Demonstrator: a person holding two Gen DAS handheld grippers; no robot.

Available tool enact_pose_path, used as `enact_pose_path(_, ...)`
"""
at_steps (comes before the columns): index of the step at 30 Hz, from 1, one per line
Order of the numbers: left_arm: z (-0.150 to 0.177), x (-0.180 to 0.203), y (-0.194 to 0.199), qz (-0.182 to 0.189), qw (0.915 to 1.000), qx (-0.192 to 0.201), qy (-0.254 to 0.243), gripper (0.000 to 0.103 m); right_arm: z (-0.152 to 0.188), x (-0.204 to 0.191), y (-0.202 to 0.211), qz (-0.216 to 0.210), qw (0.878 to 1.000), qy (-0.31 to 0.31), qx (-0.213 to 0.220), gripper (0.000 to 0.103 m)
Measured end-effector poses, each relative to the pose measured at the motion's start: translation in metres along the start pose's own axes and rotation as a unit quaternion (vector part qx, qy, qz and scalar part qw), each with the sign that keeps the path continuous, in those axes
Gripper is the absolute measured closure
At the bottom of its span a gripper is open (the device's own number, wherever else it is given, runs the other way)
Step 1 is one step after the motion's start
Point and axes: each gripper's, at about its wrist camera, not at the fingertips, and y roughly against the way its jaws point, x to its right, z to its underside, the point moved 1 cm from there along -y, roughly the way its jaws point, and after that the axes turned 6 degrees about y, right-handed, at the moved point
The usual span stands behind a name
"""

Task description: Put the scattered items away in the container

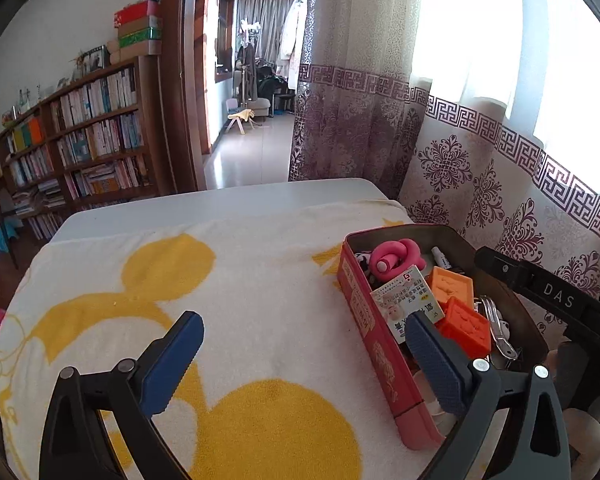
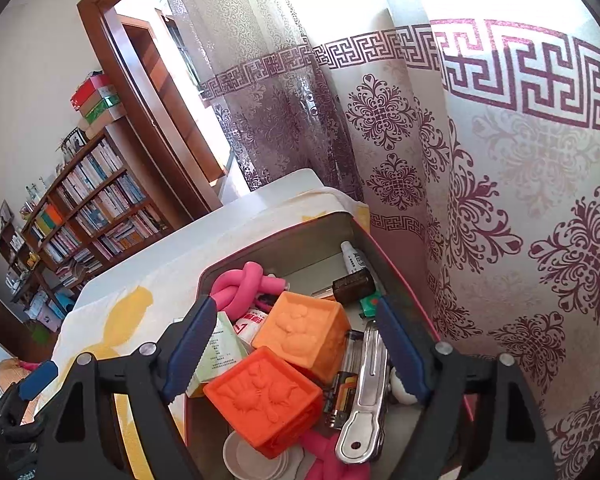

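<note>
Nearly done: tin packed with 2 orange blocks, towel bare; left gripper and right gripper spread wide, holding nothing.

Tin on a towel at the table's right edge, curtain behind it, two blocks side by side inside, knotted tube behind them, bookshelf far left
</note>
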Motion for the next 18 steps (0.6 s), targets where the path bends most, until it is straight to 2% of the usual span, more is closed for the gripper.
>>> enact_pose_path(2, 0.006, -0.004, 0.008, -0.013, 0.9999, -0.001, 0.005, 0.001, 0.008, -0.008, 0.012, -0.001, 1.000, 0.020, 0.002, 0.011)
enact_pose_path(4, 0.011, -0.007, 0.012, -0.026, 0.9995, -0.010, 0.012, 0.001, 0.019, -0.016, 0.027, 0.000, 0.999, 0.048, 0.001, 0.000)
enact_pose_path(7, 0.017, -0.003, 0.017, -0.029, 0.9993, -0.020, 0.008, 0.001, 0.035, -0.024, 0.050, 0.006, 0.996, 0.088, -0.005, 0.000)
enact_pose_path(9, 0.022, 0.002, 0.024, -0.025, 0.9996, -0.012, 0.001, 0.001, 0.045, -0.023, 0.065, 0.012, 0.995, 0.102, -0.008, 0.000)
enact_pose_path(18, 0.030, 0.030, 0.056, 0.008, 0.9995, 0.012, -0.028, 0.001, 0.077, -0.020, 0.112, 0.041, 0.992, 0.123, -0.003, 0.000)
